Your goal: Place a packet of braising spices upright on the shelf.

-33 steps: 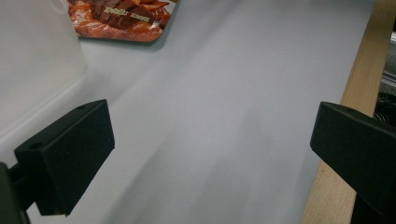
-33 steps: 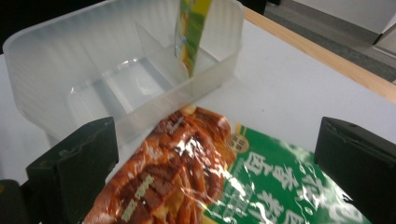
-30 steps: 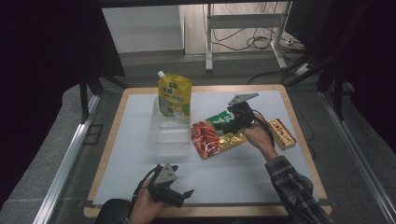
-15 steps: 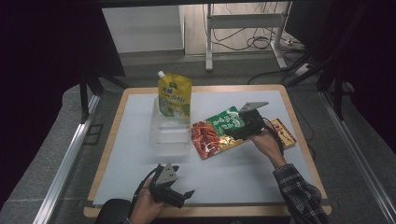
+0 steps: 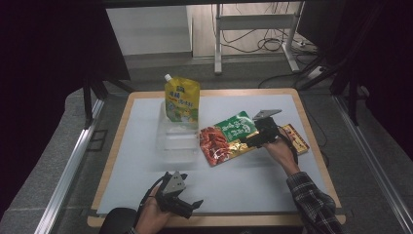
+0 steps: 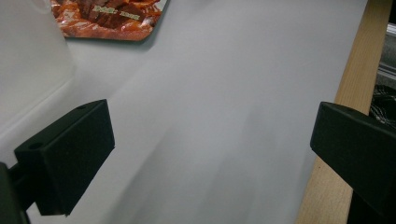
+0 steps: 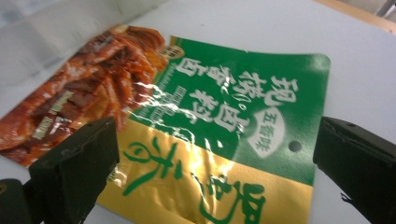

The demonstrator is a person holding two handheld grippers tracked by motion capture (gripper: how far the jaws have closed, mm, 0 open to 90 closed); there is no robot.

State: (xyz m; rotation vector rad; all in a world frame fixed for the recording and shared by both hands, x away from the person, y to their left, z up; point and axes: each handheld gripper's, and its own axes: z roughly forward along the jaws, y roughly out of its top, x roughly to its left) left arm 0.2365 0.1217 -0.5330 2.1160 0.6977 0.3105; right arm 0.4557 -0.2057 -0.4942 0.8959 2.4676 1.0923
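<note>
A snack packet (image 5: 228, 137), red at one end and green and gold at the other, lies flat on the white mat (image 5: 253, 180) right of centre. My right gripper (image 5: 249, 140) hovers over its gold end, open, with nothing between its fingers. In the right gripper view the packet (image 7: 224, 116) lies below and between the wide-apart jaws of that gripper (image 7: 210, 172). My left gripper (image 5: 191, 207) rests open near the table's front edge. In its own view the left gripper (image 6: 210, 154) spans bare mat, with the packet's red corner (image 6: 107, 18) farther off.
A yellow spouted pouch (image 5: 181, 100) stands at the back, behind a clear plastic container (image 5: 178, 139). A flat brown bar packet (image 5: 298, 139) lies right of my right hand. The wooden table edge (image 6: 355, 93) runs close to my left gripper.
My right gripper has drawn slightly toward the near right over the packet, whose green end now lies flatter. The left gripper has stayed put.
</note>
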